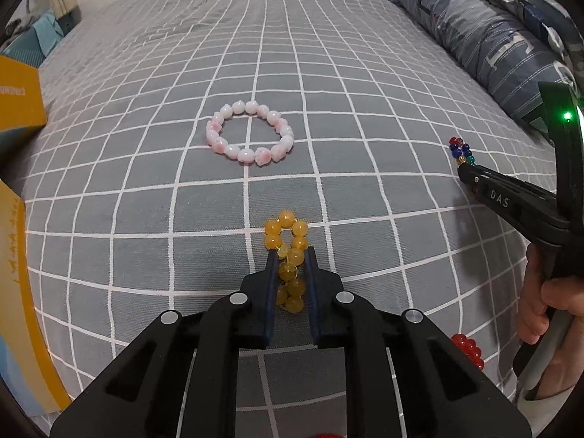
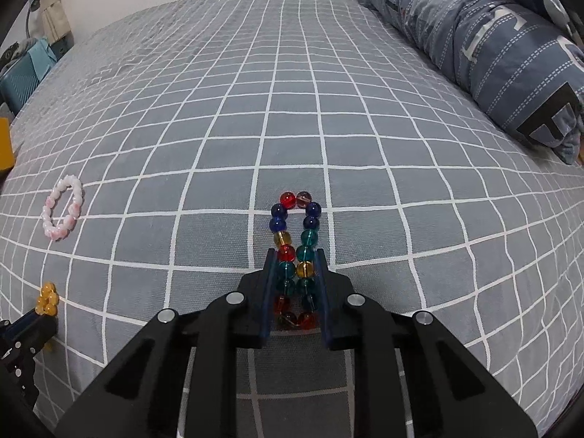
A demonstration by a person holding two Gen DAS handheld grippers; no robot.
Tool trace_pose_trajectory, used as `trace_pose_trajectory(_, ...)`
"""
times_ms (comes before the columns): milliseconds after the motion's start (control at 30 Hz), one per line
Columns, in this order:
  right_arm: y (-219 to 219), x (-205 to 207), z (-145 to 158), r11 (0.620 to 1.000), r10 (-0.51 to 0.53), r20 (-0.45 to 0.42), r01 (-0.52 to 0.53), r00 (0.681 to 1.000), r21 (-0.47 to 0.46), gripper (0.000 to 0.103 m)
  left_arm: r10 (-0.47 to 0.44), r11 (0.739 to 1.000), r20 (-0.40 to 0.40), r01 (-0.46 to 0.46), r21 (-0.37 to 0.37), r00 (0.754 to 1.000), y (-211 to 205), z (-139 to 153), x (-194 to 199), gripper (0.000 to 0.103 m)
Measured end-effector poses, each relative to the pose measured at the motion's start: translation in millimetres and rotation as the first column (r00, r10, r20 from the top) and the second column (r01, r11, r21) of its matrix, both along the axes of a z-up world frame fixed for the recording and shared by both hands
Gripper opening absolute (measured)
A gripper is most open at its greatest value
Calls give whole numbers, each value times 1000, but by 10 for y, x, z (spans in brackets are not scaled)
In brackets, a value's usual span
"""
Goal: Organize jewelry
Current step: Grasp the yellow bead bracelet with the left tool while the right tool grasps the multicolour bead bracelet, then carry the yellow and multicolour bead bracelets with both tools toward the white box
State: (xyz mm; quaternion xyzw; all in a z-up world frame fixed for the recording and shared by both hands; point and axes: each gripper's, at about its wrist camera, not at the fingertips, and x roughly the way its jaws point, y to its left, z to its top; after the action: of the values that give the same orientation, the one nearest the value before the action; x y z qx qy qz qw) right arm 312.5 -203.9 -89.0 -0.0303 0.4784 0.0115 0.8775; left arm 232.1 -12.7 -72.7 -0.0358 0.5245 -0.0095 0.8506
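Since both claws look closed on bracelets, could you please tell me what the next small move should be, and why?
Probably lift both a little. The left claw pinches the yellow bracelet into a narrow loop, and the right claw does likewise with the multicoloured bracelet. Both bracelets still lie on the bed, so a small lift would test each grip.

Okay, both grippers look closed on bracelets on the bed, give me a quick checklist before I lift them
1. Left gripper closed on the yellow bead bracelet: ok, its loop is squeezed narrow between the fingers.
2. Right gripper closed on the multicoloured glass bead bracelet: ok, squeezed the same way.
3. Bracelets clear of each other: ok, they lie apart on the grey checked bedsheet.
4. Pink and white bead bracelet clear of both grippers: ok, lying round and untouched.
5. Red bead bracelet clear of the right hand: cannot tell, it lies close below it.
6. Drop-off spot visible: cannot tell.
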Motion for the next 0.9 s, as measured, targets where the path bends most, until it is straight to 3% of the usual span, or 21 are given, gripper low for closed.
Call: trace_pose_trajectory(900, 102, -743, 652, 999, 5, 160, -13, 987, 52, 19, 3, 1000, 150, -1, -16, 989, 185, 534, -405, 9)
